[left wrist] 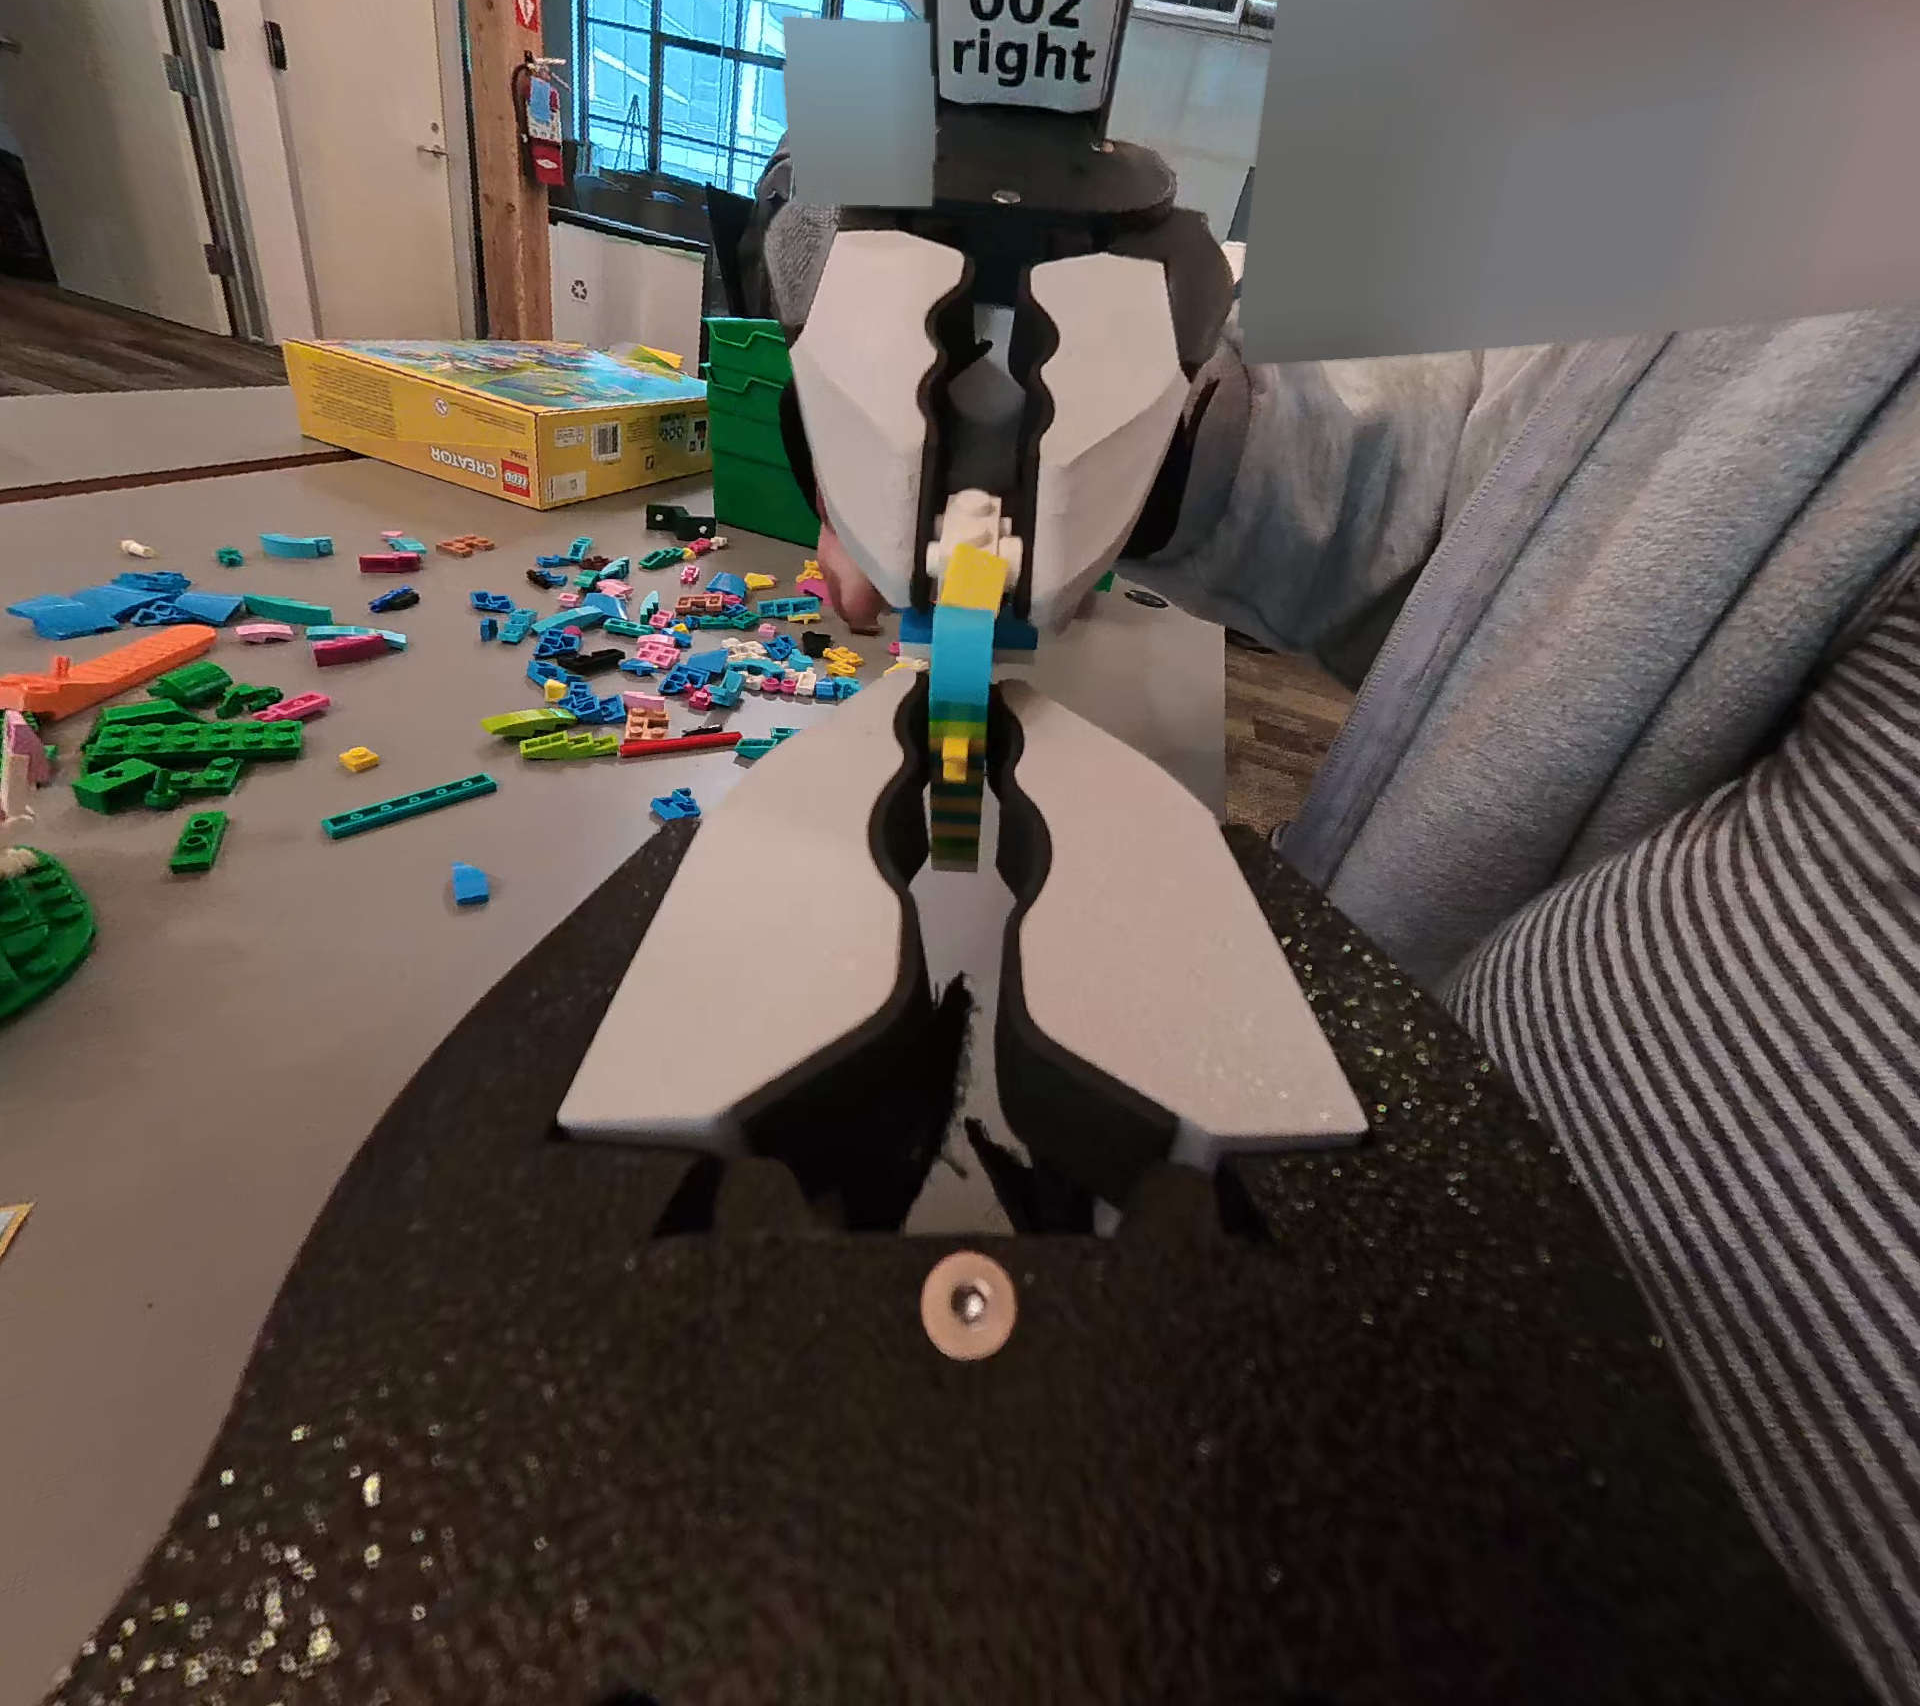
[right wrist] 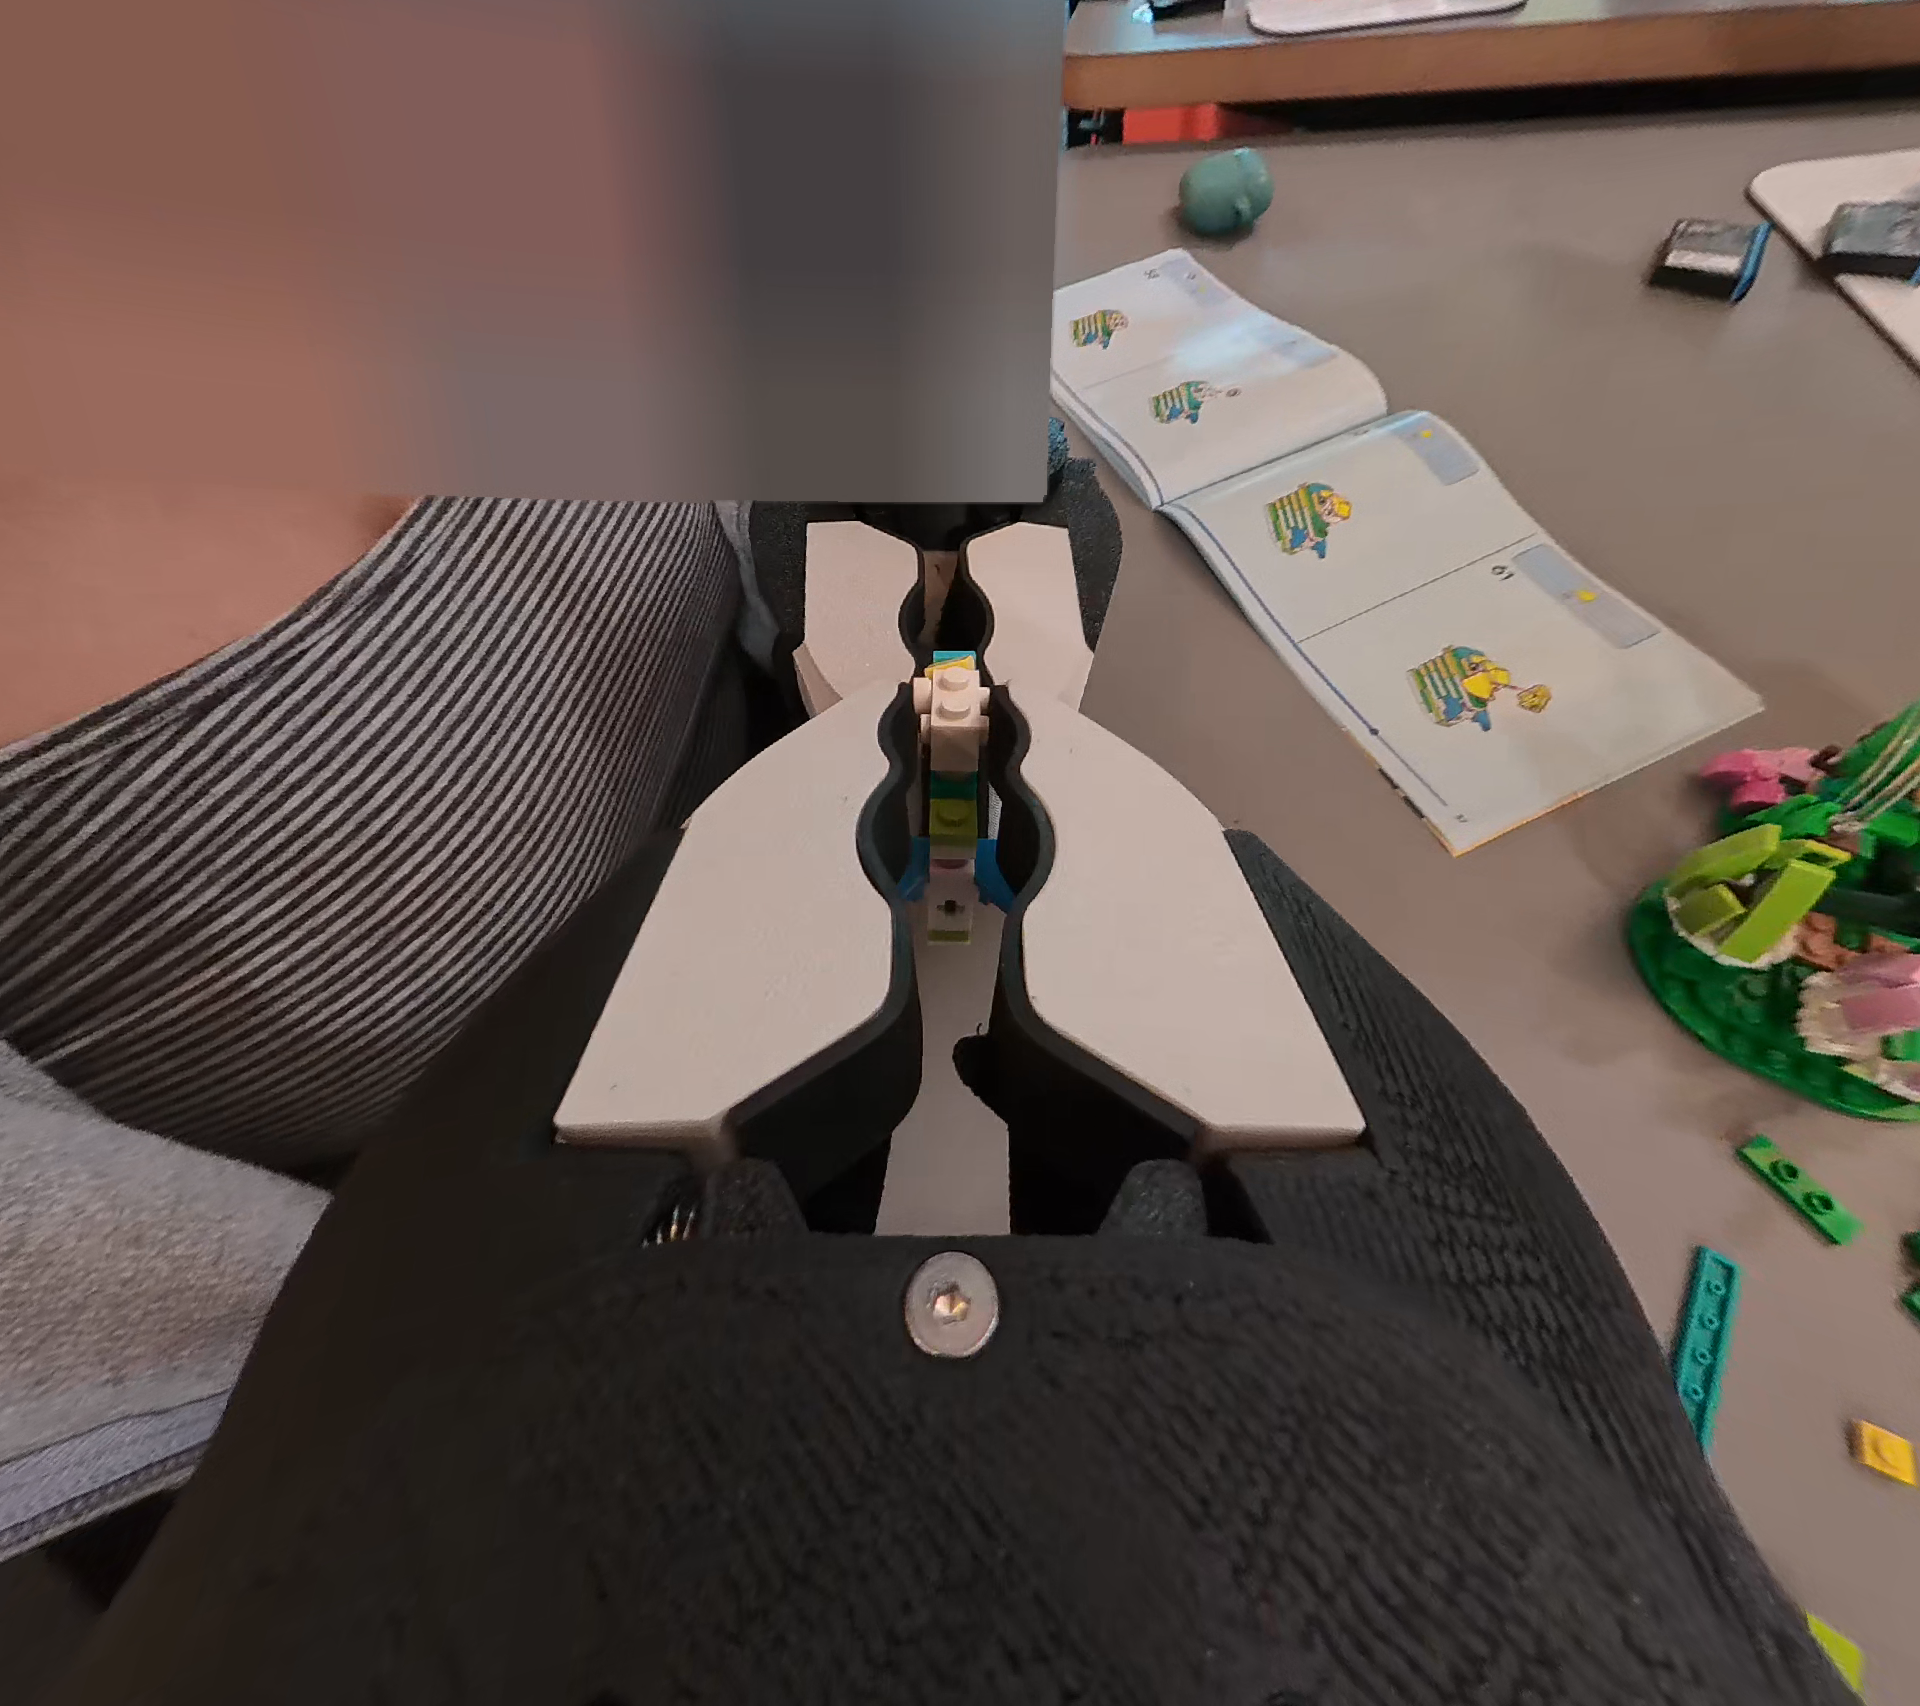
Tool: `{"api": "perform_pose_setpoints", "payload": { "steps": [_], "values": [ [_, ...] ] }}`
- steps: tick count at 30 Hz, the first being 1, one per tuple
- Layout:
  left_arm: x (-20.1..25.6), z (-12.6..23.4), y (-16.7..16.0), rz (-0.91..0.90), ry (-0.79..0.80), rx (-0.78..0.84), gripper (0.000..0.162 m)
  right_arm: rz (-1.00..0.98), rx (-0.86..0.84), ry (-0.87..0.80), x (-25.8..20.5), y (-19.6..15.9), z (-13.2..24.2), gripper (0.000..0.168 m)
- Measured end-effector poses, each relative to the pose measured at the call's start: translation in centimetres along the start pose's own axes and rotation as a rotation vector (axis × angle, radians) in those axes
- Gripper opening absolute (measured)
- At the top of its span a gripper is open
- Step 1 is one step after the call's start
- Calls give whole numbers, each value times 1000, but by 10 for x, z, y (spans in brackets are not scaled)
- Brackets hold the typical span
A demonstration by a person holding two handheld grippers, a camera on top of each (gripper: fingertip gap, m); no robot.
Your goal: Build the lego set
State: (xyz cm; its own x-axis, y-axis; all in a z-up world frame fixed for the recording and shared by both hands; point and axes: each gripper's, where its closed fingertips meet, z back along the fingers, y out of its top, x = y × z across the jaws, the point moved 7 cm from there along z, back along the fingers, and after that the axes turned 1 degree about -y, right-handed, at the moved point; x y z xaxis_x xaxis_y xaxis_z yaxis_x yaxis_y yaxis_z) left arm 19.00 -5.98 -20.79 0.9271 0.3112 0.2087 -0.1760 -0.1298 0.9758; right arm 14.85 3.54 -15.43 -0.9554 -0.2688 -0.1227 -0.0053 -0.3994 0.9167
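A small striped fish build (left wrist: 958, 721) in green, yellow and blue is held in the air between both grippers, which face each other tip to tip. My left gripper (left wrist: 956, 711) is shut on its striped body. My right gripper (left wrist: 971, 596) comes from above and is shut on the white and yellow end (left wrist: 971, 560). In the right wrist view my right gripper (right wrist: 951, 711) is shut on the white studded piece (right wrist: 954, 706) and the lime and blue parts below it. The left gripper (right wrist: 940, 643) shows just beyond.
Several loose bricks (left wrist: 665, 638) are scattered on the grey table (left wrist: 312, 981), with green plates (left wrist: 187, 742), an orange piece (left wrist: 104, 669), a yellow box (left wrist: 499, 420) and green bins (left wrist: 753, 430). An open instruction booklet (right wrist: 1351, 534) and a green round model (right wrist: 1787, 960) lie right. A person's striped shirt (right wrist: 364, 773) is close. Less than 4 cm separates the two grippers' tips.
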Motion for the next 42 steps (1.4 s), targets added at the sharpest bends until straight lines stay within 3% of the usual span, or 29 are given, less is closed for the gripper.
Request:
{"api": "perform_pose_setpoints", "payload": {
  "steps": [9, 13, 16, 19, 23, 28, 31, 34, 38, 42],
  "values": [
    [-2, -3, -3, 35, -11, -1, 8, -4, 5, -34, -2, -4, 1, 15],
    [-7, -1, -4, 70, -8, 13, 8, 2, -10, -54, -6, -6, 2, 51],
    [-9, 0, -2, 73, -2, 21, 8, 28, 50, -153, -11, -3, 16, 61],
    [-9, 1, 3, 74, 11, 53, 8, 72, 210, -420, -21, 11, 55, 61],
    [-4, -4, 18, 94, 46, 130, 8, 260, 404, -1087, -60, 32, 138, 55],
    [22, -22, 37, 39, 95, 201, 8, 581, 368, -2106, -186, 44, 230, 39],
    [42, -36, 39, 62, 92, 232, 8, 610, 317, -2499, -277, 32, 256, 30],
    [57, -52, 40, 106, 85, 262, 8, 451, 407, -2641, -357, 10, 270, 28],
    [80, -80, 36, 148, 70, 248, 8, 335, 704, -2581, -437, -21, 280, 28],
    [104, -98, 37, 119, 64, 217, 8, 313, 906, -2549, -488, -48, 283, 28]
  ]
}}
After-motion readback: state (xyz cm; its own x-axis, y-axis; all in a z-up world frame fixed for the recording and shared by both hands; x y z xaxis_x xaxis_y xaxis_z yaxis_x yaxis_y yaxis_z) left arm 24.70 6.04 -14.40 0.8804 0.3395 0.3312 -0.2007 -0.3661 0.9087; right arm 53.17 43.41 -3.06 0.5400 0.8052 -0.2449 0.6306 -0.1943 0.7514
